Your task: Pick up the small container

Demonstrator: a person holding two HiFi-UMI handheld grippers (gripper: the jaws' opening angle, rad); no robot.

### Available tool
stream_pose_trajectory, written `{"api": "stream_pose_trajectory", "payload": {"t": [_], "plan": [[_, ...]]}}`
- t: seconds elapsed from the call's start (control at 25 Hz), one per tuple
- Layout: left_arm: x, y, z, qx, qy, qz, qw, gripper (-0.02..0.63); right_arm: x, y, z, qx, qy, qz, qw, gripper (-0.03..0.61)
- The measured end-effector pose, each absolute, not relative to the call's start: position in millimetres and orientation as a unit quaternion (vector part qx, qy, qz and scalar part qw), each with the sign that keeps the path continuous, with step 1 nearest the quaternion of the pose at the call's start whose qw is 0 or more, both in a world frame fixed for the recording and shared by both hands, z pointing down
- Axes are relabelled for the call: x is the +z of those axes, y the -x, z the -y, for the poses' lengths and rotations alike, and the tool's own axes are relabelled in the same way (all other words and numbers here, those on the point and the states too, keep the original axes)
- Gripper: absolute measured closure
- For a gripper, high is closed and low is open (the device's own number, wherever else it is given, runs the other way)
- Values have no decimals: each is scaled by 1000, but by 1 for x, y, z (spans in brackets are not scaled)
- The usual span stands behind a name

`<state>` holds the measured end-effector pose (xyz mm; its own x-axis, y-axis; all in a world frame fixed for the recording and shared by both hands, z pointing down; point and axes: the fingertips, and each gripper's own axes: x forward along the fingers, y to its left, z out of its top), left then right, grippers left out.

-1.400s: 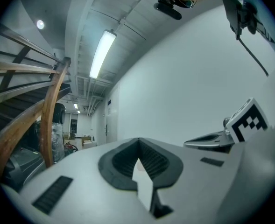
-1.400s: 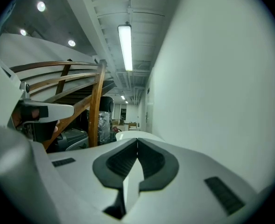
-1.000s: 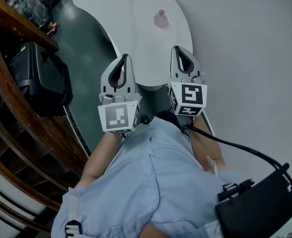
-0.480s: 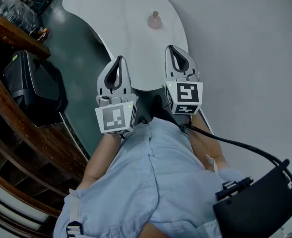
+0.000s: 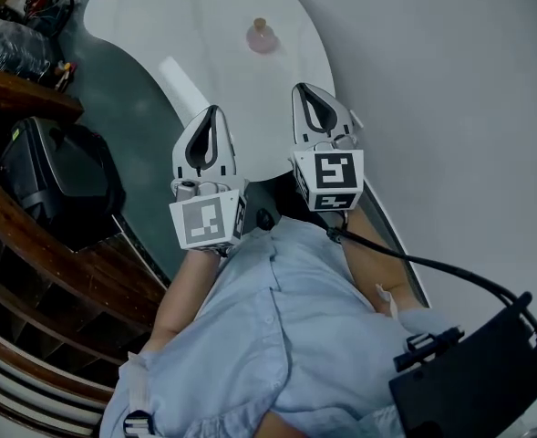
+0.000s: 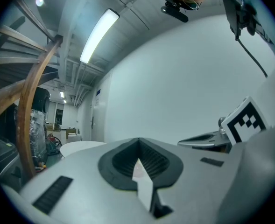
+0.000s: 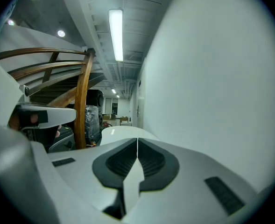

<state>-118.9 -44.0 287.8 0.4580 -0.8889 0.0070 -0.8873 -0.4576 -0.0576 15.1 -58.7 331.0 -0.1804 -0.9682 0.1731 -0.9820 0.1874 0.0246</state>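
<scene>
— Starting at the claws, how do they stand?

— Both are closed on nothing. The left claw has its jaws pressed together at the tips. The right claw is the same, with only a thin seam between its ribbed pads.

— Where are they?

— Side by side over the near end of the white desk, tips pointing away from the person. The left one sits at the desk's edge, beside the dark floor.

— And the small container?

— The small container stands upright on the desk, well ahead of both claws. It is nearer the right claw's line, on the side toward the white wall. Neither claw touches it.

— What lies around that?

— A black case rests on the floor to the left, next to a curved wooden rail. A black cable runs from beneath the right claw's marker cube to a black box. That box is low on the right, by the person's light blue shirt.
</scene>
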Motion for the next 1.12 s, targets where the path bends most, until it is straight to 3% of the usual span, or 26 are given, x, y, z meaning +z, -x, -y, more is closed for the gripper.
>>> {"api": "stream_pose_trajectory", "payload": {"t": [0.48, 1.12], "plan": [[282, 61, 124, -51, 836, -545, 43, 615, 337, -57, 150, 64, -594, 800, 50, 575], [305, 63, 157, -73, 813, -577, 25, 614, 380, -49, 197, 87, -554, 825, 71, 575]]}}
